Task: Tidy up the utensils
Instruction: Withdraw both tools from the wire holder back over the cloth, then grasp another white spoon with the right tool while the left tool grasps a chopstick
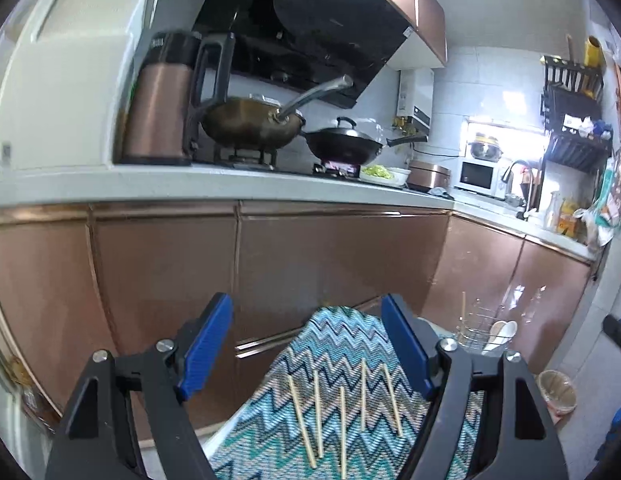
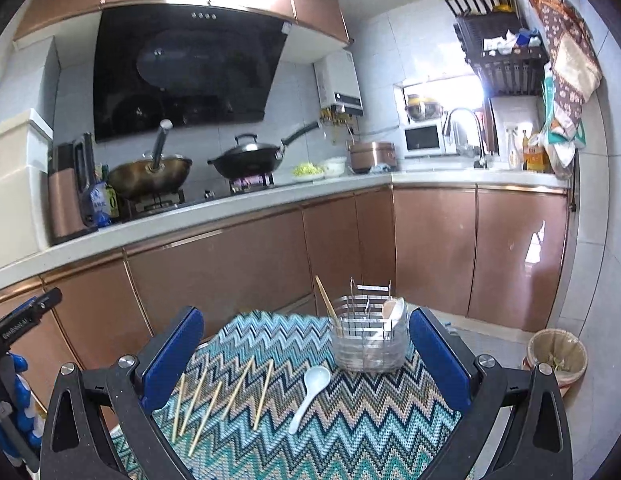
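Several wooden chopsticks (image 2: 226,396) lie loose on a zigzag-patterned cloth (image 2: 350,420), also in the left wrist view (image 1: 342,416). A white spoon (image 2: 310,394) lies on the cloth in front of a metal wire utensil holder (image 2: 368,336), which holds one chopstick (image 2: 326,298) and a white spoon (image 2: 392,312). The holder also shows in the left wrist view (image 1: 480,330). My left gripper (image 1: 306,348) is open and empty above the chopsticks. My right gripper (image 2: 306,356) is open and empty above the cloth, the holder between its fingers in view.
Copper-coloured kitchen cabinets (image 2: 230,264) stand behind the clothed table, with a counter (image 2: 350,182) carrying woks on a stove. A waste bin (image 2: 556,354) stands on the floor at right. The left gripper's body (image 2: 18,344) shows at the left edge.
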`<action>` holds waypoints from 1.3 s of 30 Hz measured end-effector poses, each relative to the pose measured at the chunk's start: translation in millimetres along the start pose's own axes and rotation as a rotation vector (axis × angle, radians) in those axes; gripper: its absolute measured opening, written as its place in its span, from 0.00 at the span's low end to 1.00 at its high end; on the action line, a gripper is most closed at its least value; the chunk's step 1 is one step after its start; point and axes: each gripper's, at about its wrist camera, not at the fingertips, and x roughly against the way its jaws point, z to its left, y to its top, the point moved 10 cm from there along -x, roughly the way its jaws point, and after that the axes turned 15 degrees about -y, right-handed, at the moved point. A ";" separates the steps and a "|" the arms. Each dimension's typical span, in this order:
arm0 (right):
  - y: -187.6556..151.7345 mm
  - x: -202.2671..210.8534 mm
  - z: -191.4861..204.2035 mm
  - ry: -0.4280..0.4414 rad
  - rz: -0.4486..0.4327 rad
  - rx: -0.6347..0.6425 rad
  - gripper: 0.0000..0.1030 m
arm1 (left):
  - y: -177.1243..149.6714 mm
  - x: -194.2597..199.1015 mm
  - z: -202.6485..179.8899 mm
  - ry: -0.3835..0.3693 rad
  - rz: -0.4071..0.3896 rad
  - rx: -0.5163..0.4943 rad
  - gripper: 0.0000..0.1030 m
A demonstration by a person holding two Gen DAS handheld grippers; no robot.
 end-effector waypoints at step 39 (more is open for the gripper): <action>-188.1 -264.6 28.9 0.103 0.569 0.061 0.36 | -225.2 -260.6 12.1 -0.210 0.857 0.234 0.25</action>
